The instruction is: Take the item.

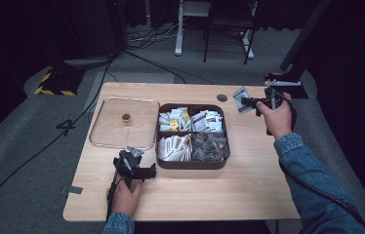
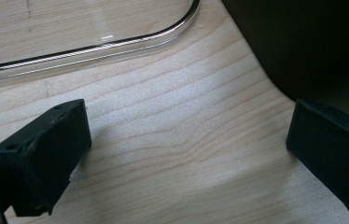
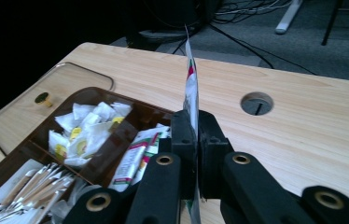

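My right gripper (image 1: 254, 103) pinches a packet (image 1: 242, 99) at two o'clock of the box (image 1: 219, 163). It looks light and floppy; I'd grip mid-edge. Left gripper (image 1: 147, 171) fingers (image 2: 42, 156) spread, on the surface (image 1: 210, 195).

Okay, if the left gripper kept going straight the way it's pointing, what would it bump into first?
Most likely the dark organizer box. The left gripper lies open on the table, jaws aimed at the box's near left corner, bare wood between them. Depth is hard to judge.
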Demonstrator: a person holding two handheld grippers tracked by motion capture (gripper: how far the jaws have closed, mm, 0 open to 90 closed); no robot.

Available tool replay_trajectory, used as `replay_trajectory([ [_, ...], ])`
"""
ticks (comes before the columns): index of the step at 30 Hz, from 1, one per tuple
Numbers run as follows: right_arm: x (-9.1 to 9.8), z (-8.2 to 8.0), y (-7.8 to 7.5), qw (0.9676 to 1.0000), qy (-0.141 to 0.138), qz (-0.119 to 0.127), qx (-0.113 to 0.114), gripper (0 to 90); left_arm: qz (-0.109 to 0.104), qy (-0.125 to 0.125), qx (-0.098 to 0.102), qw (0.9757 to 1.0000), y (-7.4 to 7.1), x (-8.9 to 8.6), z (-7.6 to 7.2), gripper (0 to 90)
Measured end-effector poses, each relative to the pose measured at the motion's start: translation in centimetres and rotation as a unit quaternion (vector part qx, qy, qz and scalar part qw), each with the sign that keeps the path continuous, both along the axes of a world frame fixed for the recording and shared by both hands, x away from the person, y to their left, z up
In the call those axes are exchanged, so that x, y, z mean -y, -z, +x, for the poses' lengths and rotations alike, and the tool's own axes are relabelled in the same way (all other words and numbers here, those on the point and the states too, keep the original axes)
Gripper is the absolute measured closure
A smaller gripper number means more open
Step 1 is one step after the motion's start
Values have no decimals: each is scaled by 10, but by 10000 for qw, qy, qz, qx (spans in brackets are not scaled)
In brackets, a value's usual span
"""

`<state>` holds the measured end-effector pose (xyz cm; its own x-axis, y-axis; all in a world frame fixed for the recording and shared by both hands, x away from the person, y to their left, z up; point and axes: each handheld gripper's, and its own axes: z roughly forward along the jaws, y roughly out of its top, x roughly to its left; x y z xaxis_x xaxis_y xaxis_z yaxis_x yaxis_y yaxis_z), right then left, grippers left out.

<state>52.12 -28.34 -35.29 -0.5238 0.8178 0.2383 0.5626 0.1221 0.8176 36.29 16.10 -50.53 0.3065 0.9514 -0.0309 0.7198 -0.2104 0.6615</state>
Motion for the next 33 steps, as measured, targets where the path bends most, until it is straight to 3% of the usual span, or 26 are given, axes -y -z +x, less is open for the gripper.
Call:
replay_trajectory([
  [12,44,8,19,9982,543,-69,-232,878,0,0,1,10000,0,0,0,2],
  [17,55,12,28,9973,663,-117,-300,878,0,0,1,10000,0,0,0,2],
  [25,71,19,50,9936,931,-200,-606,878,-1,-1,1,10000,0,0,0,2],
  [33,78,20,68,9917,991,-286,-766,878,0,0,0,10000,0,0,0,2],
])
